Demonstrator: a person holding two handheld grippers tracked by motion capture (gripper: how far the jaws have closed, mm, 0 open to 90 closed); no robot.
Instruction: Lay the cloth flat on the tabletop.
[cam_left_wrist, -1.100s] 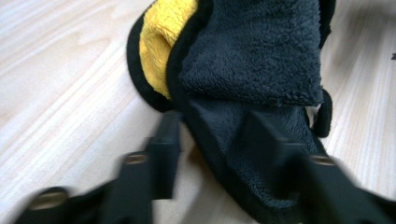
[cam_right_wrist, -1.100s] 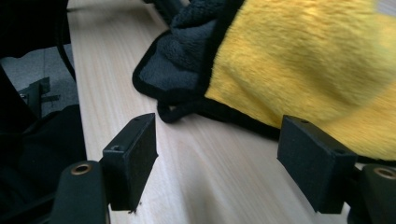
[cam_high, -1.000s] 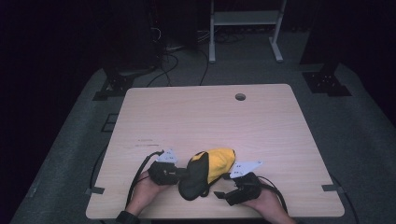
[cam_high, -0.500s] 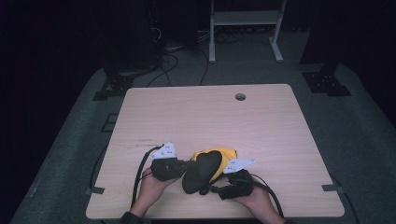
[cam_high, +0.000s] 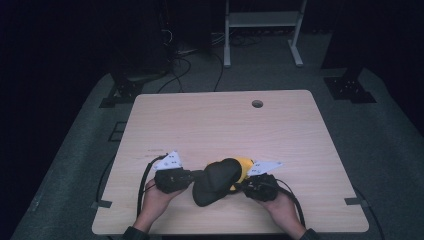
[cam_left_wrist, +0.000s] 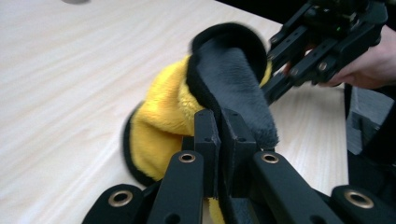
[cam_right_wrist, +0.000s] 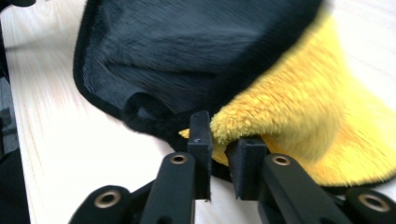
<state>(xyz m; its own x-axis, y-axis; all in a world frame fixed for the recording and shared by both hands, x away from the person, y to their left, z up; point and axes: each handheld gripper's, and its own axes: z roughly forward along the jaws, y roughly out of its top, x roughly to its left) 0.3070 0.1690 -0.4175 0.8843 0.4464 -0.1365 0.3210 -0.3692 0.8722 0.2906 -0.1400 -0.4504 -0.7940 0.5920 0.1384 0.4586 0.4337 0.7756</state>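
Observation:
A plush cloth, yellow on one side (cam_high: 243, 166) and dark grey on the other (cam_high: 218, 181), is held up between both grippers near the table's front edge. My left gripper (cam_high: 197, 176) (cam_left_wrist: 220, 135) is shut on the cloth's (cam_left_wrist: 161, 112) black-trimmed edge. My right gripper (cam_high: 239, 186) (cam_right_wrist: 223, 140) has just been closing, and its pads now pinch the yellow edge of the cloth (cam_right_wrist: 289, 102). In the left gripper view the right gripper (cam_left_wrist: 275, 86) meets the cloth's far end. The dark side faces up and toward me.
The light wooden table (cam_high: 220, 125) has a cable hole (cam_high: 257, 103) near its far edge. Behind it, a white frame (cam_high: 260, 30) and cables (cam_high: 187, 55) are on the dark floor. A person's hands (cam_high: 156, 205) come in over the front edge.
The right gripper's jaws have closed onto the cloth's edge. The left gripper has risen a little with its end, and the cloth now hangs bunched between the two.

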